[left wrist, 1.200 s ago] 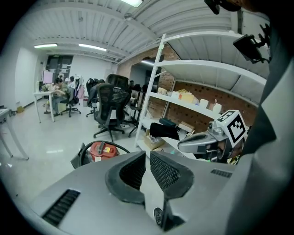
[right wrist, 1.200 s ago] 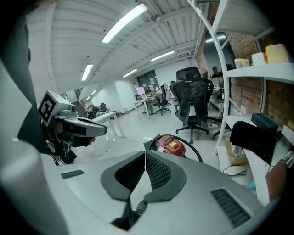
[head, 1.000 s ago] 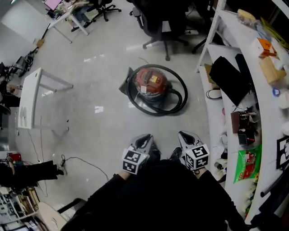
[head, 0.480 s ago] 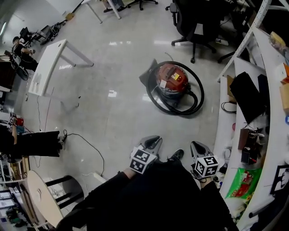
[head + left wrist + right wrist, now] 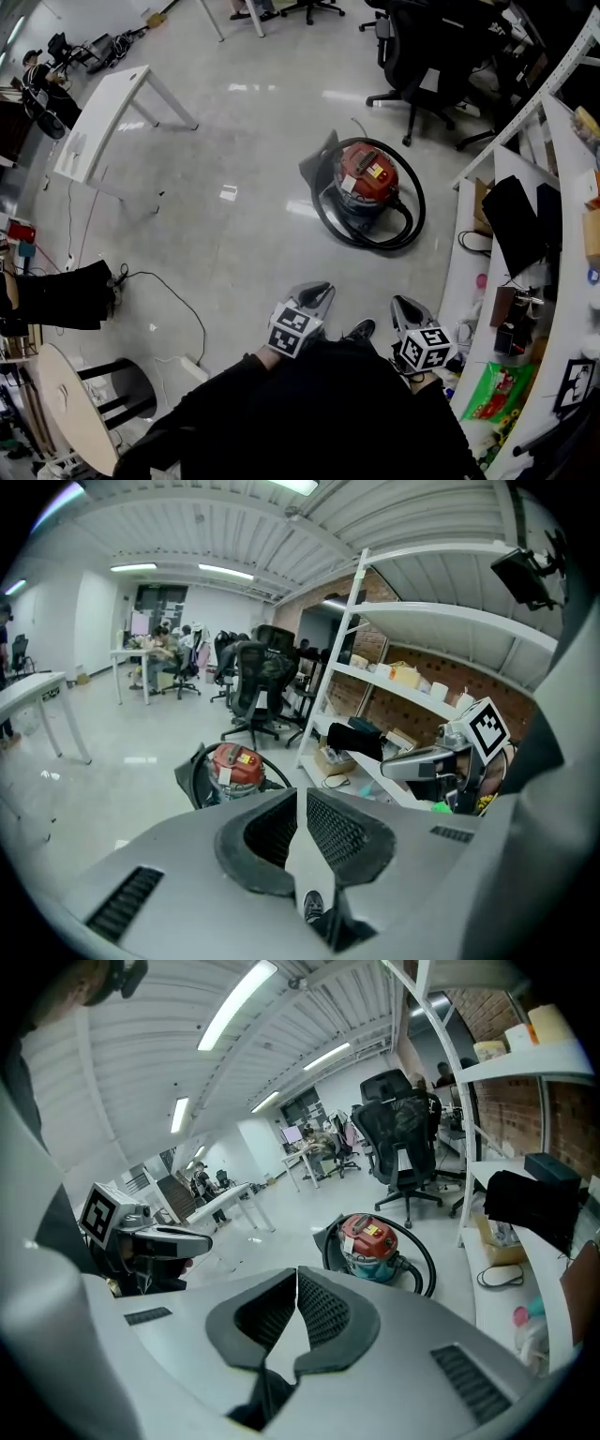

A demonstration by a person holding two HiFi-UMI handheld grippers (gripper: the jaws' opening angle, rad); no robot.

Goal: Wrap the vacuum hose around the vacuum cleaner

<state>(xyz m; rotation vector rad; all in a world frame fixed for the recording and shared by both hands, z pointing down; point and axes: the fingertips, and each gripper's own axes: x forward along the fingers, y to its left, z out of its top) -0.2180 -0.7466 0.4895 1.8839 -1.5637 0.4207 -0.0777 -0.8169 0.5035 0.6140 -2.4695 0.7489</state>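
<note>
A red and blue vacuum cleaner [image 5: 364,180] stands on the pale floor, with its black hose [image 5: 413,211] lying in a loop around it. It also shows ahead in the left gripper view as the vacuum cleaner [image 5: 234,769] and in the right gripper view as the vacuum cleaner [image 5: 372,1244]. My left gripper [image 5: 322,287] and right gripper [image 5: 397,302] are held close to my body, well short of the vacuum. Both are shut with nothing between the jaws.
White shelving [image 5: 525,272] with boxes and bags runs along the right. Black office chairs [image 5: 422,56] stand beyond the vacuum. A white table [image 5: 103,122] is at the left, a cable [image 5: 178,300] trails on the floor, and a round table [image 5: 66,412] sits at the lower left.
The view has swung, so the vacuum now lies further right and a little higher in the head view. Both grippers stay near my body, shut.
</note>
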